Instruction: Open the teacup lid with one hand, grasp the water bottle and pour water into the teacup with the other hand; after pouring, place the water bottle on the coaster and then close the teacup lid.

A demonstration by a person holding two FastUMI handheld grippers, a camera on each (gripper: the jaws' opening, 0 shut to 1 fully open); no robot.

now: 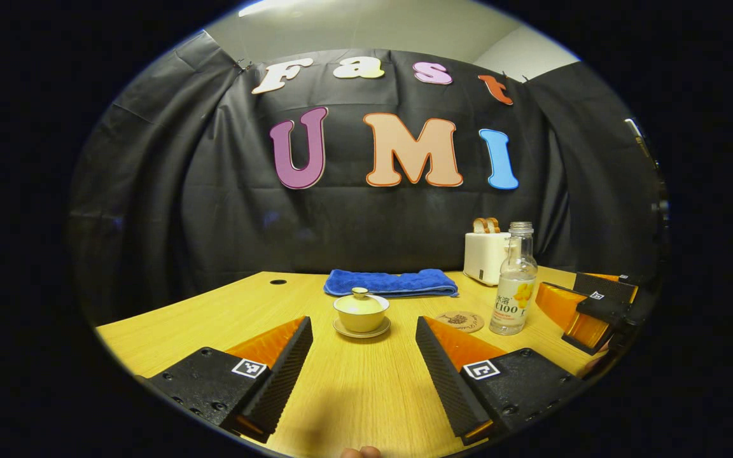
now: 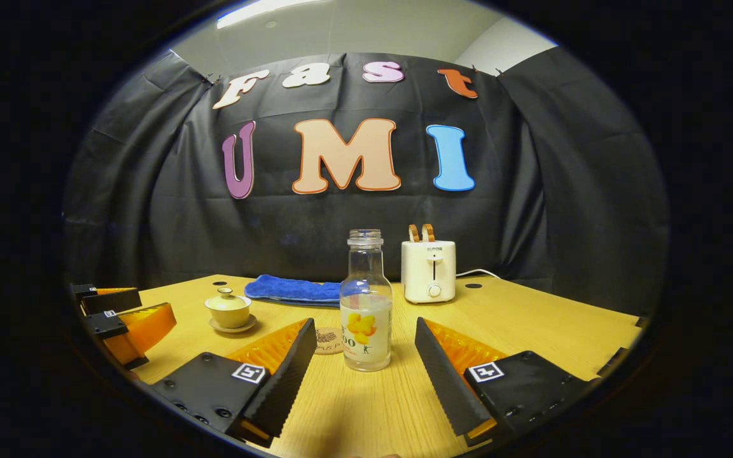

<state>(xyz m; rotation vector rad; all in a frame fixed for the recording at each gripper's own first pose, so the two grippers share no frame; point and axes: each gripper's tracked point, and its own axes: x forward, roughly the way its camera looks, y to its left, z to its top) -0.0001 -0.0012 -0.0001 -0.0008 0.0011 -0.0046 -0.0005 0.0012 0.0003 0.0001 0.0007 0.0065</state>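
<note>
Left claw [image 1: 361, 356]: jaws spread wide, nothing between them, aimed at the teacup [image 1: 361, 313]. The cup sits on its saucer on the table [image 1: 214, 318], lid [image 1: 360, 300] on, small knob on top.

Right claw [image 2: 361, 362]: also spread wide and empty, lined up on the water bottle [image 2: 366, 305], which stands upright just ahead of the fingers, uncapped. The coaster [image 2: 328, 339] lies just beside the bottle, partly behind the left finger.

Handling, judged: lid looks ceramic, smooth and breakable; take it by the knob, light squeeze. Bottle looks clear, rigid, slick; grip the labelled body, keep upright since the mouth is open.

Behind: blue towel [image 1: 390, 282] and toaster [image 2: 428, 270].

Unclear: water level in the bottle is hard to read; cup contents are hidden by the lid.
</note>
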